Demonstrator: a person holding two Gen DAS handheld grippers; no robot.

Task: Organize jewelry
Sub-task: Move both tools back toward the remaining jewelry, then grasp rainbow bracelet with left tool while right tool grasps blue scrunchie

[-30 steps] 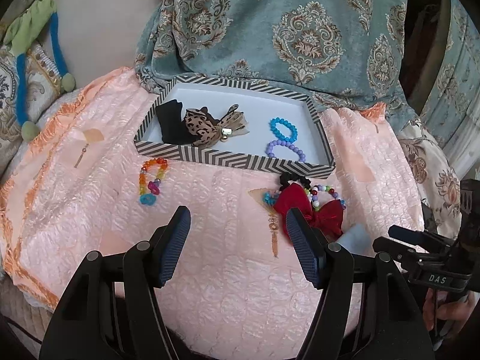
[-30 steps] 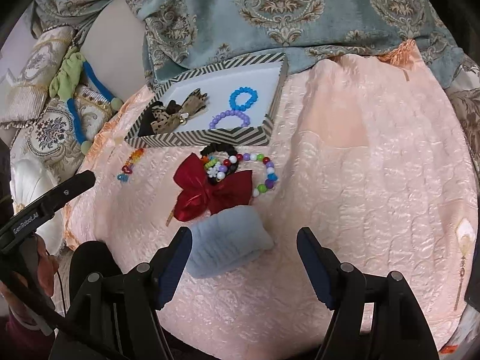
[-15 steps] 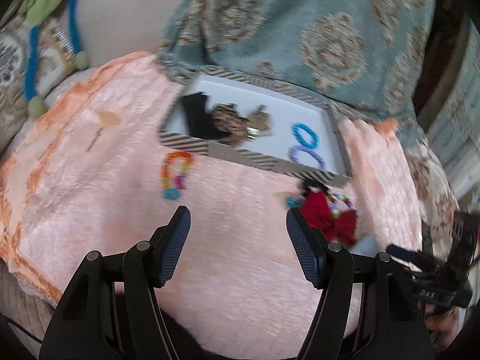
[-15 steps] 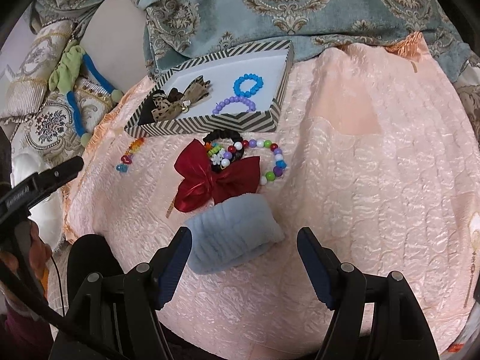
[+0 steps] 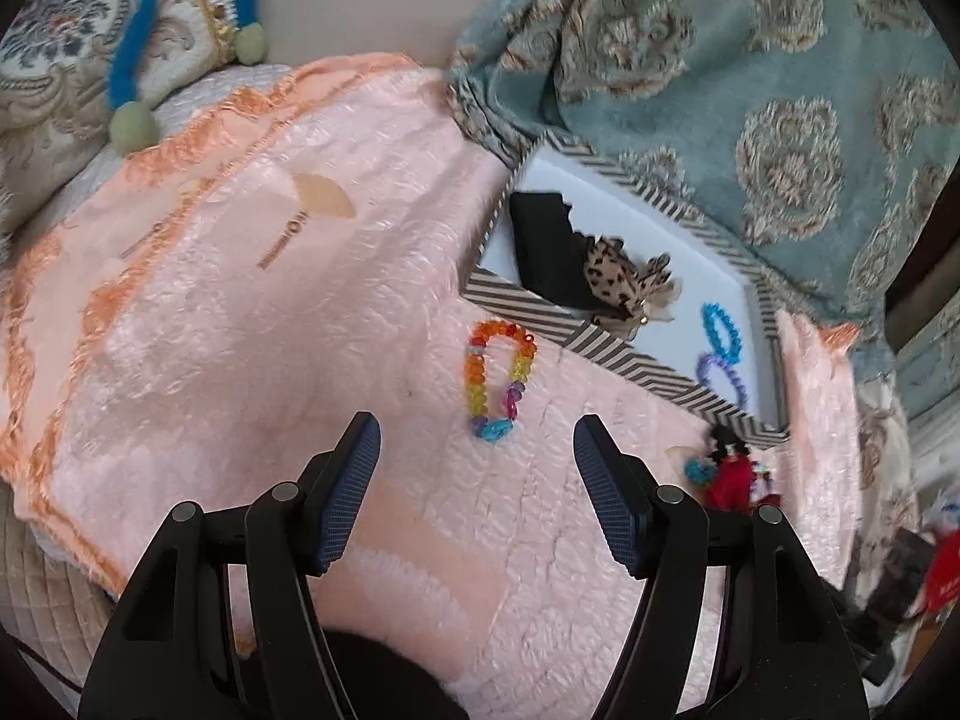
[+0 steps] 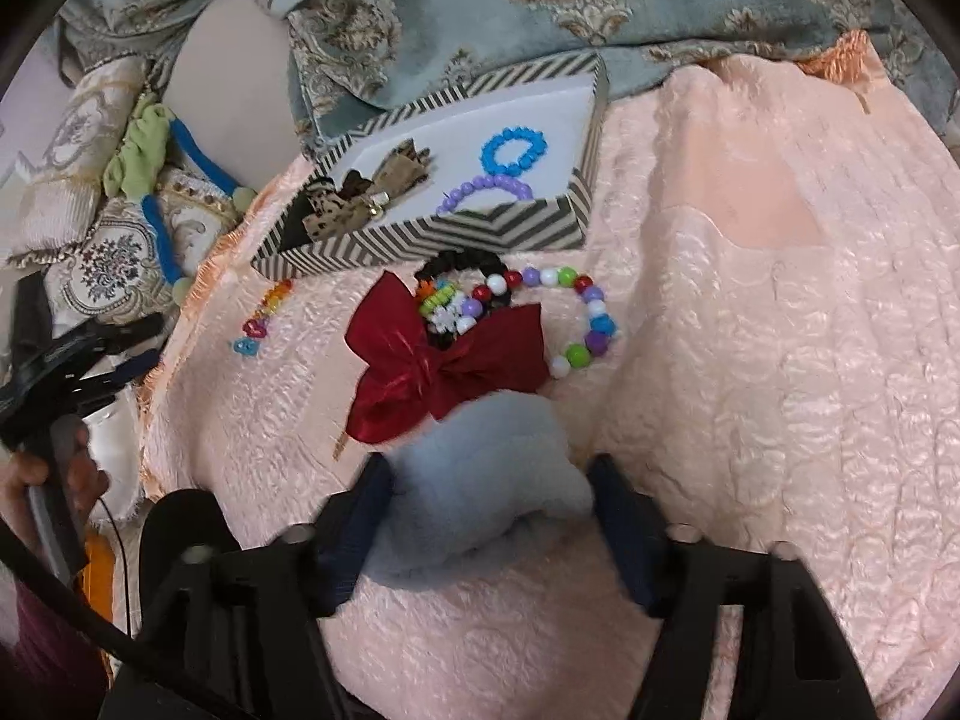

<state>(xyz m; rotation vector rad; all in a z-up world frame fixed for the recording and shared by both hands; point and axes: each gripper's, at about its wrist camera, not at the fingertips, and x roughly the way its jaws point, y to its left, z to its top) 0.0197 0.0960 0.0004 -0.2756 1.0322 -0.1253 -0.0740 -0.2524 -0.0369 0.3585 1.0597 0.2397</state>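
A striped tray (image 5: 606, 342) (image 6: 432, 237) holds a black item (image 5: 543, 258), a leopard bow (image 5: 624, 282) (image 6: 360, 198), a blue bracelet (image 5: 720, 327) (image 6: 513, 150) and a purple bracelet (image 5: 720, 375) (image 6: 486, 189). A rainbow bracelet (image 5: 498, 378) (image 6: 264, 315) lies on the pink blanket just beyond my open left gripper (image 5: 477, 480). A red bow (image 6: 444, 360) (image 5: 732, 477), a black scrunchie (image 6: 462, 267) and a multicolour bead bracelet (image 6: 576, 312) lie in front of the tray. My right gripper (image 6: 489, 516) has its jaws around a grey-blue fuzzy scrunchie (image 6: 486, 492), touching both sides.
The pink blanket (image 5: 240, 300) (image 6: 780, 300) covers the surface. Teal patterned fabric (image 5: 750, 60) (image 6: 540, 0) lies behind the tray. Embroidered cushions and a green-blue cord (image 5: 126, 66) (image 6: 150, 168) sit at the left. The blanket's left edge drops off.
My left gripper swung left, bringing the rainbow bracelet between its fingers' line. My right gripper moved forward and its fingers closed in on the grey-blue scrunchie.
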